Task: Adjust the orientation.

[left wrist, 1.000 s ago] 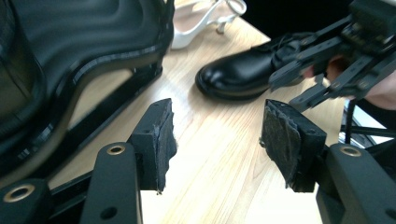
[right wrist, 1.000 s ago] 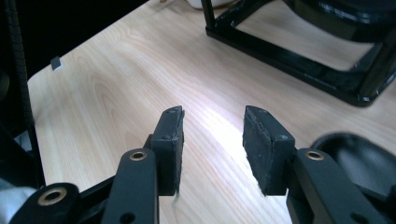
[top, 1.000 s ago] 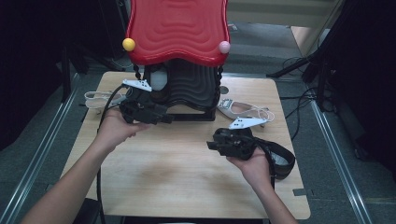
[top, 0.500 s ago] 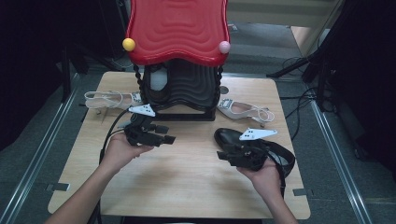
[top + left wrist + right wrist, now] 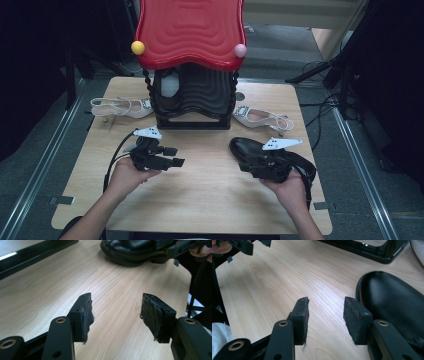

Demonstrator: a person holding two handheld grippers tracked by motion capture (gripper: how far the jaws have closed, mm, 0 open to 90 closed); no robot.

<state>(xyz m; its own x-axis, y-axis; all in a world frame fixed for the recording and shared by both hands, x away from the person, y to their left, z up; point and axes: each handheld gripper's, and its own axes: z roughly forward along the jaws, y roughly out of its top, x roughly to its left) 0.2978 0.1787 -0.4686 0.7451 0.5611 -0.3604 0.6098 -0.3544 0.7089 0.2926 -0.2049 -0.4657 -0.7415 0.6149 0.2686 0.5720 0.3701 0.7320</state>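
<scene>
A black leather shoe (image 5: 243,148) lies on the wooden table (image 5: 200,200), right of centre; its toe shows in the left gripper view (image 5: 130,251) and its upper in the right gripper view (image 5: 394,300). My right gripper (image 5: 250,166) (image 5: 325,302) lies low beside the shoe. Its jaws are open and have just opened a little more. Nothing is between them, and the shoe lies just outside the right-hand jaw. My left gripper (image 5: 175,156) (image 5: 116,302) hovers over bare wood left of centre, open wide and empty, pointing at the shoe.
A black shoe rack (image 5: 192,100) with a wavy red top (image 5: 190,32) stands at the back centre. One white sandal (image 5: 120,106) lies to its left and another white sandal (image 5: 260,117) to its right. Cables trail off the table's near edge.
My left gripper has come down and back from the rack's front to the near-left table. My right gripper has drawn slightly toward the near right beside the shoe, which stays put.
</scene>
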